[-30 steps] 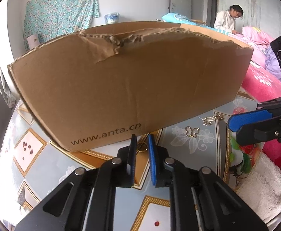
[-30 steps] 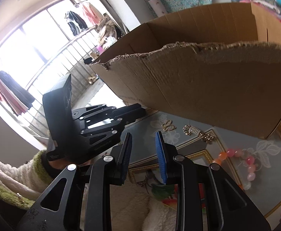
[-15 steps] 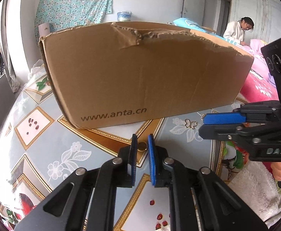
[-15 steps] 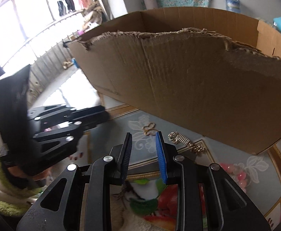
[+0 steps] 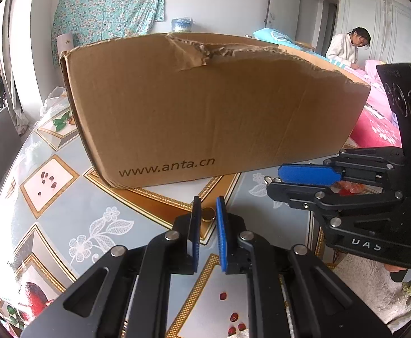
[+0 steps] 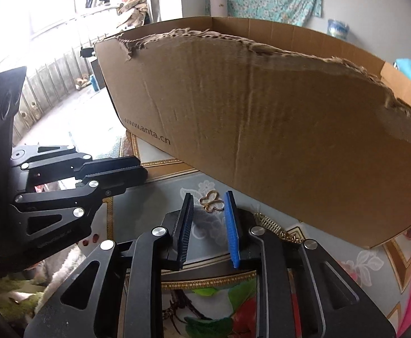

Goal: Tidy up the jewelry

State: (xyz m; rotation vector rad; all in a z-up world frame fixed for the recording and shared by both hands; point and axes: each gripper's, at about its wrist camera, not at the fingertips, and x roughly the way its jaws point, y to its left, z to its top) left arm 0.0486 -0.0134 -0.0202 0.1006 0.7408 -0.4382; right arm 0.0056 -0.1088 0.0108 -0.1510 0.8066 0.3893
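Torn corrugated cardboard box (image 5: 211, 112) on glossy floral-patterned desk (image 5: 73, 211), left hand-held gripper (image 5: 207, 211) pinching small gold ring (image 5: 207, 214), right hand-held gripper (image 6: 207, 208) closing around gold butterfly charm (image 6: 211, 201), not yet gripped

1. Bright, soft daylight fills both views.
2. In the right wrist view a window (image 6: 22, 2) up and left of the right gripper (image 6: 208, 205) is blown out white.
3. Glare washes the surface (image 6: 98, 129) to that gripper's left.
4. Fisheye bending curves the cardboard box (image 5: 211, 112); corners go black.
5. Focus is sharp, without motion blur.
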